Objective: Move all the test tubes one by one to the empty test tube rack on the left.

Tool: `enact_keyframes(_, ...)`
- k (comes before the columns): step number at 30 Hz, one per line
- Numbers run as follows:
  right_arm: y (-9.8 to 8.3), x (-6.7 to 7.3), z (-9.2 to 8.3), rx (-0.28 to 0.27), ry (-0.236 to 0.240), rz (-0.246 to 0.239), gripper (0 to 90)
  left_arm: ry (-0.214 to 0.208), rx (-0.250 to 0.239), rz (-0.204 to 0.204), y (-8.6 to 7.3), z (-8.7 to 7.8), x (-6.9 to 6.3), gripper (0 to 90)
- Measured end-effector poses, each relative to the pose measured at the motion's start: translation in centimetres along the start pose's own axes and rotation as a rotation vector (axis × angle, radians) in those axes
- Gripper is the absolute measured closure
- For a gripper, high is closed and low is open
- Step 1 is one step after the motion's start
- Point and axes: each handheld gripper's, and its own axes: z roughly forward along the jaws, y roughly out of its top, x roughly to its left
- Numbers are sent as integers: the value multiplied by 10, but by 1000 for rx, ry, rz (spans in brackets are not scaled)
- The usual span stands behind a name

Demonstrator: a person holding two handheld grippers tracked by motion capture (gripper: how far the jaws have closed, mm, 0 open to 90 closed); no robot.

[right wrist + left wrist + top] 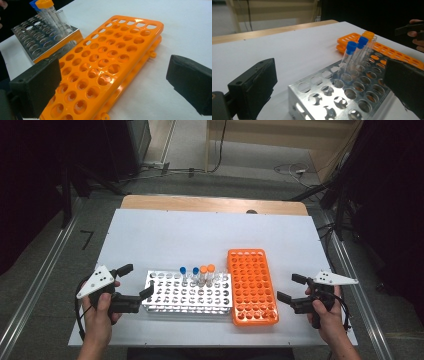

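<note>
- We hold the left gripper (134,281) at the left end of the metal rack (187,295), low over the white table (165,235). Its jaws stand wide apart and grip nothing; the near jaw lies just beside the rack's corner, and whether it touches we cannot tell from the high view.
- Our left hand (102,307) wraps the handle from below, forearm coming in from the table's near edge.
- In the left gripper view the rack's corner sits between the two black jaws.
- Four capped tubes stand upright in the rack's far rows: two blue-capped tubes (350,56) and two orange-capped tubes (207,274) beside them.
- The orange rack (251,285) lies just right of the metal one, its holes bare.
- The right gripper (291,287) hangs just right of the orange rack, jaws wide and holding nothing, pointing toward it.
- Our right hand (327,312) grips its handle, wrist level.
</note>
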Motion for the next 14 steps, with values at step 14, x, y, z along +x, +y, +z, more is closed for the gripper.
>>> enact_keyframes(14, -2, -7, -2, -3, -13, 15, 0, 21, 4, -30, -6, -4, 11, 0)
